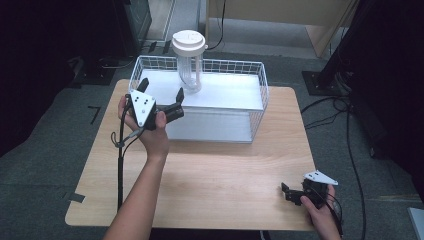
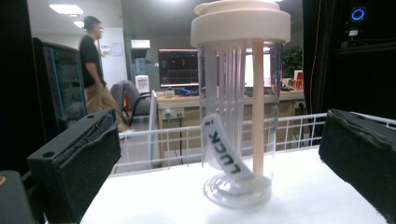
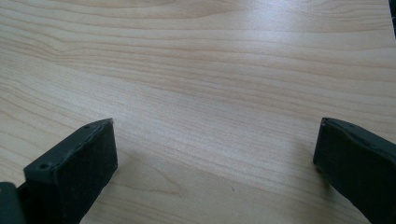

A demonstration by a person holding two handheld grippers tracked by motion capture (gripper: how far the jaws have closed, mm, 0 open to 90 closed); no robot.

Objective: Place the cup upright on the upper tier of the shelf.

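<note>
Nearest the person, the right gripper (image 1: 292,192) rests low over the front right part of the pale wooden table with rounded corners (image 1: 210,175), held in the right hand (image 1: 322,210). In the right gripper view its two black padded jaws stand wide apart with only bare wood grain between them; they hold nothing.

Farther in, the left hand (image 1: 150,132) holds the left gripper (image 1: 161,91) raised at the front left corner of the white wire basket with a flat white shelf (image 1: 260,87), which sits at the back of the table. Its jaws are spread wide too, empty, pointing toward the clear plastic tumbler with a cream screw-on lid (image 1: 190,60). In the left gripper view the tumbler (image 2: 239,107) stands upright between the two open jaws but beyond their tips, touching neither.

The tumbler stands on the basket's upper white shelf, toward the back left. Its wall is ribbed and transparent, a cream straw-like rod runs down inside, and a curled white paper strip printed "LUCK" lies in the bottom.

Beyond the basket, the left gripper view shows an office with monitors on a desk (image 2: 187,100) and a person in a dark top (image 2: 95,70) standing by a cabinet.
</note>
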